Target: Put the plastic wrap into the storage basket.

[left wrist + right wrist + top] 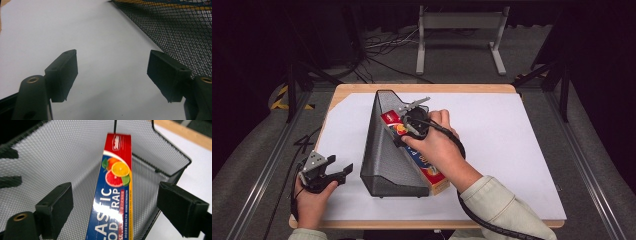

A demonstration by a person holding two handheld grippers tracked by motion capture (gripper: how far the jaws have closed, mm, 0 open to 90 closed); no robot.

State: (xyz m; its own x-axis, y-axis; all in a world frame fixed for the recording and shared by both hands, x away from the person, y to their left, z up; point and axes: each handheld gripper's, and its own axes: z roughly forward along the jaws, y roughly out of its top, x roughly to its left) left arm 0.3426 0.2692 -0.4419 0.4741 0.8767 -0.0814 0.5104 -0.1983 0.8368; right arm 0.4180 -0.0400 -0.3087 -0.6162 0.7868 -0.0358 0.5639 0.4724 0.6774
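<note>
inside the black mesh holder (388, 150) lying on its side on the white desk (512, 150), the plastic wrap box (116, 195) is already sitting most of the way in, its near end sticking out of the open mouth. what is left looks like a last push or a release. the right tool (115, 207) is hovering over it, jaws apart, gripping nothing. the left tool (334, 169) is waiting just beside the mesh, jaws also apart. the box is showing a red and blue face with citrus fruit printed on it.
</note>
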